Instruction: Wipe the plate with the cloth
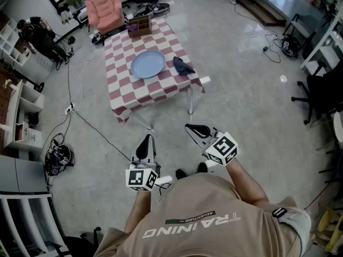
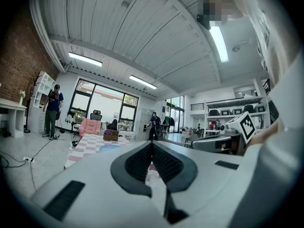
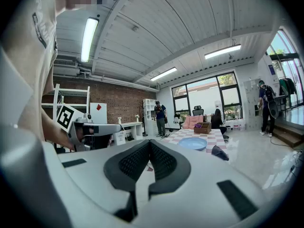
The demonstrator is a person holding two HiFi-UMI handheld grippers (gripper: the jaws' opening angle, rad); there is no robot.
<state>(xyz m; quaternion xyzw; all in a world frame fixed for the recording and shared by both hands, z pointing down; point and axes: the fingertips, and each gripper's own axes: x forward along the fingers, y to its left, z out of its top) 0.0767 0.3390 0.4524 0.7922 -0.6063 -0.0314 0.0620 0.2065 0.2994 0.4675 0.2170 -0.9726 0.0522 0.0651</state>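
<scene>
Standing well back from the checkered desk (image 1: pixel 161 92), the person had floor cables (image 1: pixel 91 125) near the way in, an easy snag for a foot. The blue plate (image 1: pixel 148 63) sat mid-desk and might skid if wiped unsteadied; the dark cloth (image 1: pixel 183 66) beside it lay near the edge, easily nudged off. Both left tool (image 1: pixel 146 141) and right tool (image 1: pixel 194 129) were pressed together, empty, apt to jab unless spread first.

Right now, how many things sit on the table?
3: the blue plate in the middle, the dark cloth at its right, the wooden box at the far end, which may hide more.
</scene>
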